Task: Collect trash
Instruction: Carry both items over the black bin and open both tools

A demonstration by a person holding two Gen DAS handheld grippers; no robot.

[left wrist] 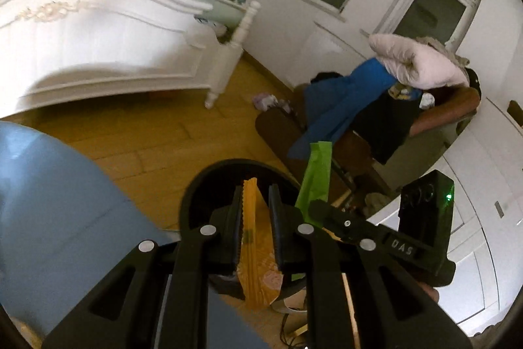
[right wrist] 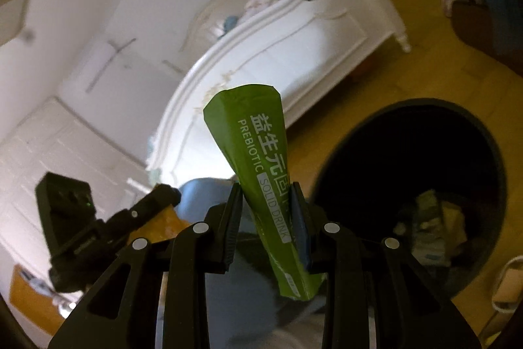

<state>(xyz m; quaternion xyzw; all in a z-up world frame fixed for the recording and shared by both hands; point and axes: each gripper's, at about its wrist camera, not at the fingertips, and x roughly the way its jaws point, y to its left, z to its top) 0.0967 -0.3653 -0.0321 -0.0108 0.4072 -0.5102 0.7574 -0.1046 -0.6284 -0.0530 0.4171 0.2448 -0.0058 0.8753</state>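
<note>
My left gripper (left wrist: 256, 201) is shut on an orange snack wrapper (left wrist: 258, 254) and holds it over the black round trash bin (left wrist: 193, 195). My right gripper (right wrist: 266, 198) is shut on a green prebiotic drink sachet (right wrist: 258, 159), which stands upright between the fingers. The bin (right wrist: 333, 172) lies just right of it in the right wrist view, with several wrappers (right wrist: 431, 228) at its bottom. The right gripper (left wrist: 322, 208) and its green sachet (left wrist: 317, 175) also show in the left wrist view, beside the bin. The left gripper (right wrist: 163, 195) shows at the left in the right wrist view.
A white bed (left wrist: 98, 44) stands on the wooden floor (left wrist: 140, 136) beyond the bin. A brown chair (left wrist: 359, 133) piled with blue and pink clothes is at the right. A blue-grey surface (left wrist: 49, 201) lies at the lower left. White wardrobe doors (left wrist: 483, 218) are at the far right.
</note>
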